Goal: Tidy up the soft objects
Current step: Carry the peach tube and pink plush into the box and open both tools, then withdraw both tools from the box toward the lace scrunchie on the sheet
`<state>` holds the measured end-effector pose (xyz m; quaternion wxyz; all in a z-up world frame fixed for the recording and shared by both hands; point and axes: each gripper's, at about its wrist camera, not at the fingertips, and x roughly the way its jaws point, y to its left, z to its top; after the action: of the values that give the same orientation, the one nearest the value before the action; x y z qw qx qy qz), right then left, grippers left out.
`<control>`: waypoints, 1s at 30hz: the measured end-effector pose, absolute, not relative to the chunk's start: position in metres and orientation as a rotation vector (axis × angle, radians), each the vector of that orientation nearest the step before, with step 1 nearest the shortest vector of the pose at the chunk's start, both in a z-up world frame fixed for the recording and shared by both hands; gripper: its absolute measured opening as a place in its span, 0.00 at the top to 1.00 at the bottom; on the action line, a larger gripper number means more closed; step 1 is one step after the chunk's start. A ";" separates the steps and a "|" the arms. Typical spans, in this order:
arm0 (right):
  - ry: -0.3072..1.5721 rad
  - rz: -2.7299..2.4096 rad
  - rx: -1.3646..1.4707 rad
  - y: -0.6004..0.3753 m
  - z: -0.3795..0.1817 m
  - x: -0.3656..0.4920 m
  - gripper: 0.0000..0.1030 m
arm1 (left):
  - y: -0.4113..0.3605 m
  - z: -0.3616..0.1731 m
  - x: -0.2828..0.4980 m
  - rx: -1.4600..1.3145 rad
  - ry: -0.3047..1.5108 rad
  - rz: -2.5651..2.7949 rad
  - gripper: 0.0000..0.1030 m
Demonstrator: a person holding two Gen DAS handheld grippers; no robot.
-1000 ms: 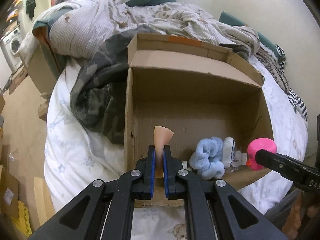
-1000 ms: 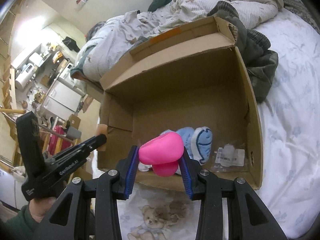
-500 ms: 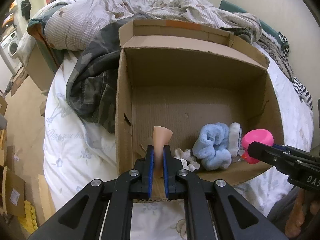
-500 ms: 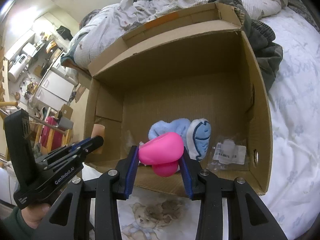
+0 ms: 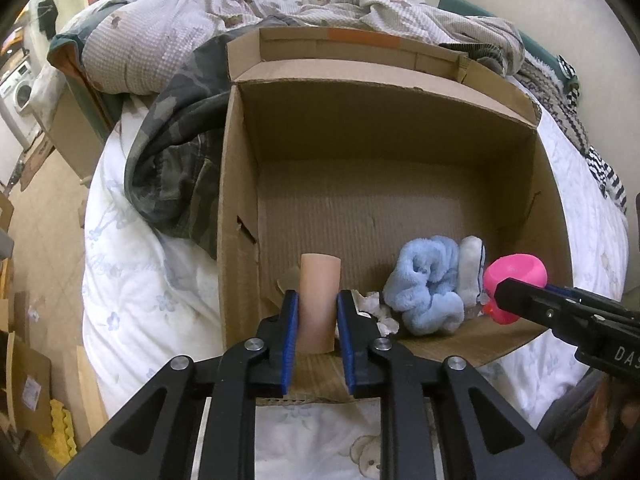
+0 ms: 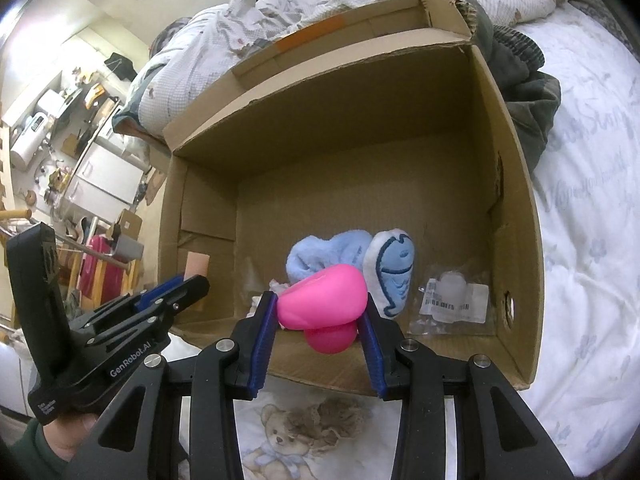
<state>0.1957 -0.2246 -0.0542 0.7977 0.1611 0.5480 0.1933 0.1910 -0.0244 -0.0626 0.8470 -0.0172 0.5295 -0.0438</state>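
Since the earlier frames, the left gripper (image 5: 318, 316) is showing a wider gap between its blue pads, and the peach foam piece (image 5: 318, 300) that was squashed thin between them is now standing fuller and rounder. Its jaws are sitting close on either side of the piece, and whether they are pressing it or merely flanking it cannot be told. The piece is standing upright at the near-left corner of the cardboard box (image 5: 240, 184), just inside the near wall.

The right gripper (image 6: 320, 320) is pinching a pink squishy toy (image 6: 322, 300) between its blue pads; the toy is bulging out above and below them. It is hanging over the near edge of the box, about midway along it. In the left wrist view the same pink toy (image 5: 516, 276) is showing at the tip of the right gripper (image 5: 500, 300), over the near-right part of the box.

Inside the box, a light blue fluffy cloth (image 5: 426, 286) is lying bunched against the near wall, and a white plush with a blue fish outline (image 6: 392, 276) is leaning against its right side, touching it. A clear plastic packet with a barcode label (image 6: 454, 298) is lying flat in the near-right corner. Small white crumpled scraps (image 5: 376, 308) are lying between the peach piece and the blue cloth.

The box is sitting open on a white floral bedsheet (image 5: 132, 280), with a camouflage garment (image 5: 172, 168) heaped against its left wall and a rumpled quilt (image 5: 168, 28) beyond its far edge.
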 end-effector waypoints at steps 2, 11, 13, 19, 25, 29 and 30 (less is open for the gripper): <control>1.176 0.416 0.347 -0.225 -0.054 0.196 0.59 | -0.025 -0.063 0.191 -0.031 1.117 -0.089 0.83; 1.180 0.414 0.370 -0.227 -0.055 0.196 0.58 | -0.024 -0.060 0.190 -0.035 1.103 -0.091 0.51; 1.188 0.409 0.374 -0.227 -0.057 0.197 0.57 | -0.026 -0.059 0.189 -0.026 1.100 -0.091 0.49; 1.168 0.398 0.407 -0.233 -0.055 0.197 0.33 | -0.030 -0.060 0.188 0.009 1.100 -0.088 0.48; 1.166 0.390 0.437 -0.237 -0.055 0.196 0.33 | -0.031 -0.058 0.187 0.022 1.091 -0.083 0.48; 1.158 0.387 0.446 -0.241 -0.053 0.193 0.33 | -0.031 -0.058 0.185 0.032 1.088 -0.078 0.48; 1.157 0.385 0.448 -0.242 -0.052 0.191 0.33 | -0.031 -0.057 0.185 0.034 1.088 -0.074 0.48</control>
<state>0.1914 -0.2418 -0.0525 0.7963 0.2088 0.5387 0.1793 0.1847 -0.0306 -0.0571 0.8550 0.0162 0.5173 -0.0353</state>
